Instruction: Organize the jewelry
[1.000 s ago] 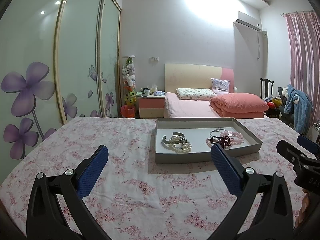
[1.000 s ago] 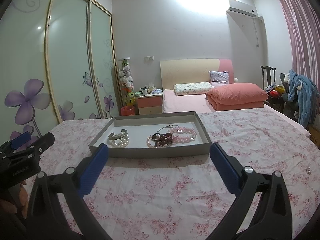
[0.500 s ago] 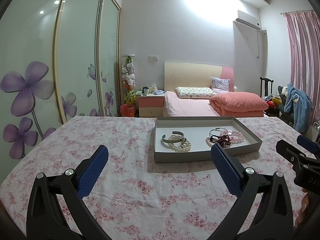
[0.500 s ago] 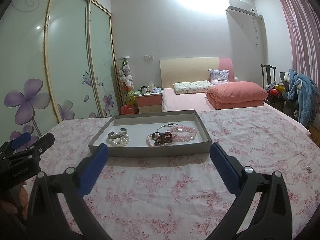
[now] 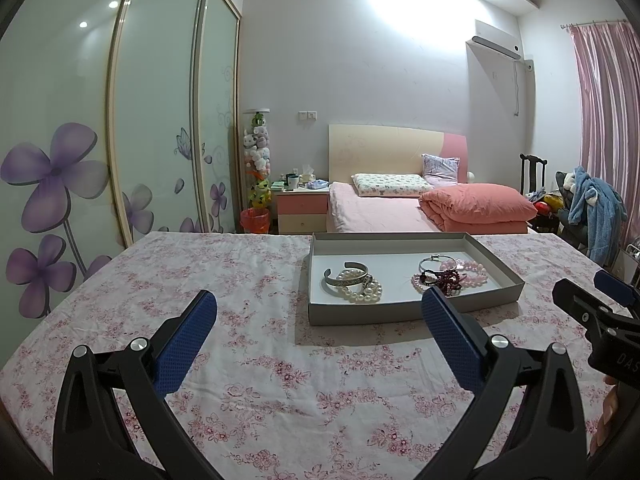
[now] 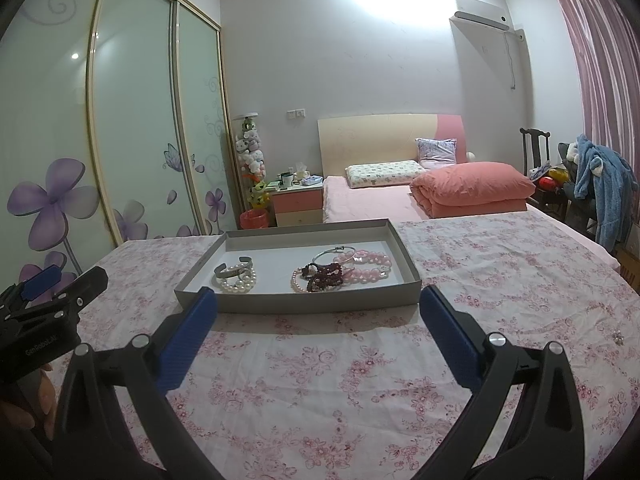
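A shallow grey box [image 5: 400, 312] [image 6: 288, 304] stands on the floral cloth ahead of both grippers. Inside on the left lie a silver cuff [image 5: 347, 276] [image 6: 234, 270] and a white pearl bracelet [image 5: 362, 293] [image 6: 239, 285]. On the right lie a thin silver bangle [image 5: 436, 261] [image 6: 334, 255], a dark red bead bracelet [image 5: 450, 278] [image 6: 325, 277] and pink bead bracelets [image 5: 472, 272] [image 6: 368, 266]. My left gripper [image 5: 318, 312] is open and empty, short of the box. My right gripper [image 6: 318, 310] is open and empty too, just before the box's near wall.
The table is covered by a pink floral cloth [image 5: 240, 280] [image 6: 500, 280]. A small beaded item [image 6: 618, 336] lies on the cloth far right. Beyond are a bed [image 5: 400, 212], a nightstand [image 5: 302, 210] and a sliding wardrobe [image 5: 120, 140]. A chair with blue clothing [image 5: 596, 216] stands right.
Both views have shifted very slightly; the box sits a touch nearer in the right wrist view. Both grippers stay open and the jewelry has not moved.
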Demonstrator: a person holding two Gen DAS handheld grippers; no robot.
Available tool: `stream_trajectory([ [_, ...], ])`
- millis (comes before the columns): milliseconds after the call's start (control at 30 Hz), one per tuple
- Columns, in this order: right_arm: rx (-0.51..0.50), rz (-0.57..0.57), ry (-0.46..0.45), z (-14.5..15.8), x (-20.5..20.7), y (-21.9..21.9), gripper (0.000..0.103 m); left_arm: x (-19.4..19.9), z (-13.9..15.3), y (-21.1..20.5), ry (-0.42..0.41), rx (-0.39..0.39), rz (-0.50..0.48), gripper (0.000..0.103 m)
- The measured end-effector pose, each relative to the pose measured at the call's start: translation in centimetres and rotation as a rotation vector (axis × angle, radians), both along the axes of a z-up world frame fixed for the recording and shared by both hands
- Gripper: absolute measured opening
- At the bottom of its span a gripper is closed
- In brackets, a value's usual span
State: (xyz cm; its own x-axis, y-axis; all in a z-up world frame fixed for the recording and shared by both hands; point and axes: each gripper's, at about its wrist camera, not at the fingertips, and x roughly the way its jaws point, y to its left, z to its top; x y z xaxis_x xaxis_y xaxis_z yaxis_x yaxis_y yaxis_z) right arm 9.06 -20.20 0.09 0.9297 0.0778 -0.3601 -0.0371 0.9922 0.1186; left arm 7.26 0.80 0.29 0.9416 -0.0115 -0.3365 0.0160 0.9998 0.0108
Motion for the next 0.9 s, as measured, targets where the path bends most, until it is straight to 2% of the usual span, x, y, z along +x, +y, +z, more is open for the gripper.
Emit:
stream_trajectory([
  [900, 0.000, 0.000, 0.002, 0.08, 0.15, -0.06, 0.099, 0.11, -0.37, -0.39, 0.019, 0.003, -0.005, 0.101],
])
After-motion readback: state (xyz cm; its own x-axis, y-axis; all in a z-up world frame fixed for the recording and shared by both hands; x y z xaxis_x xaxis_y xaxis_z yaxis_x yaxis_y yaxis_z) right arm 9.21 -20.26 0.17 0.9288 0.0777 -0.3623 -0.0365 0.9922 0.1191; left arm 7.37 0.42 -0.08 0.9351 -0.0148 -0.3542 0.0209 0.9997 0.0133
